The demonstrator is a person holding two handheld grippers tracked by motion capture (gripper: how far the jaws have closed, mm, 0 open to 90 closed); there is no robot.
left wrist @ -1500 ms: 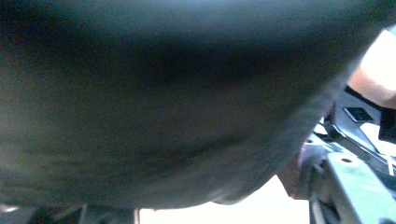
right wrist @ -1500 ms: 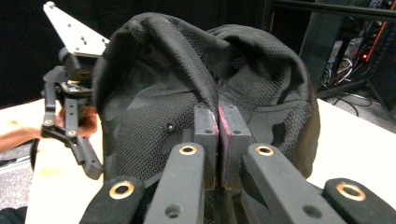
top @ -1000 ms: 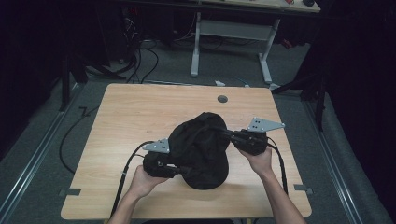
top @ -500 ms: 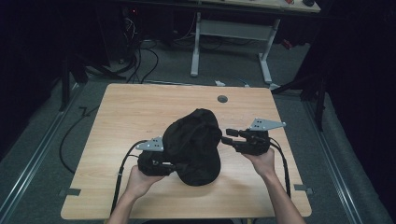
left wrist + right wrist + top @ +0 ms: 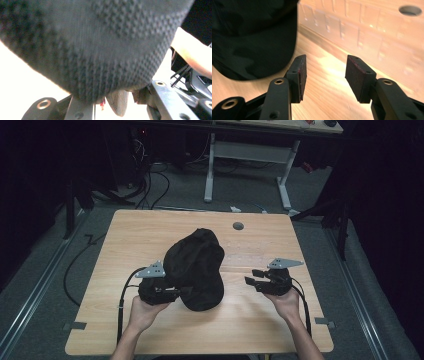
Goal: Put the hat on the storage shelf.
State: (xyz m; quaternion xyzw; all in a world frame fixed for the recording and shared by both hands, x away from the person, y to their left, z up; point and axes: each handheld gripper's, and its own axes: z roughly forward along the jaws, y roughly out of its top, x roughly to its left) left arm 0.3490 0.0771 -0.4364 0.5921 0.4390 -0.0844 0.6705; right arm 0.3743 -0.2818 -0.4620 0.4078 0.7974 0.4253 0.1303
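The black cap (image 5: 196, 267) is sitting near the middle of the desk (image 5: 125, 235), and the left tongs (image 5: 172, 293) are clamping onto its near-left edge, the knit fabric (image 5: 95, 45) crowding right over the jaws in the left gripper view. The right tongs (image 5: 251, 280) are hanging just to the cap's right, jaws standing apart and gripping nothing, pads (image 5: 302, 75) bare over the wood. A round hole (image 5: 238, 226) is lying beyond the cap.

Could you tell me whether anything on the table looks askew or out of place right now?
Nothing looks damaged or spilled. The black cap sits crumpled and tilted on the wooden table, one edge at the left claw; the right claw is open beside it, holding nothing.
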